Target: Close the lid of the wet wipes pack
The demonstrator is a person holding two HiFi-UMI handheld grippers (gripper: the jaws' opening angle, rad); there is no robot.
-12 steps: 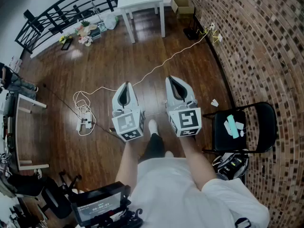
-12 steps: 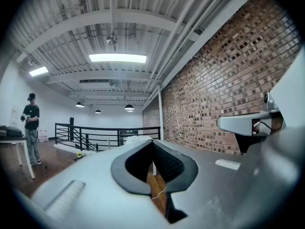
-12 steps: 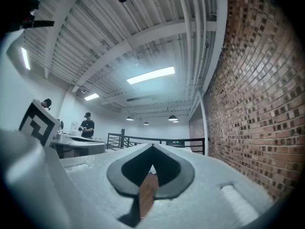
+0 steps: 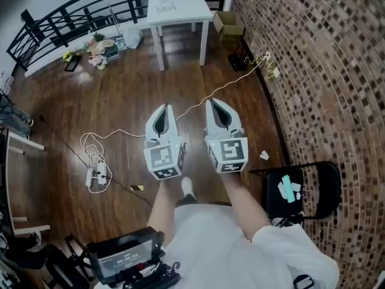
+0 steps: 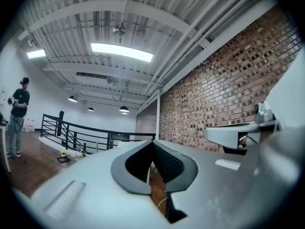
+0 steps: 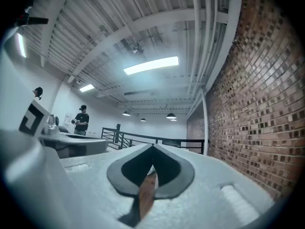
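Both grippers are held side by side, high above a dark wooden floor. The left gripper [image 4: 162, 109] [image 5: 153, 142] has its jaws shut tip to tip with nothing between them. The right gripper [image 4: 215, 103] [image 6: 152, 147] is shut and empty too. A small teal and white pack [image 4: 289, 189], too small to make out its lid, lies on the seat of a black folding chair [image 4: 319, 192] at the lower right. It is well to the right of, and below, the right gripper. Neither gripper view shows the pack.
A brick wall [image 4: 325, 71] runs along the right. A white table [image 4: 177, 6] and a cardboard box [image 4: 229, 21] stand at the far end by a black railing [image 4: 66, 23]. A white cable [image 4: 224, 84] and a power strip [image 4: 92, 175] lie on the floor. A person [image 5: 16, 116] stands far off.
The floor, table and chair have slid a little lower in the head view. Both grippers keep the same side-by-side pose and stay shut.
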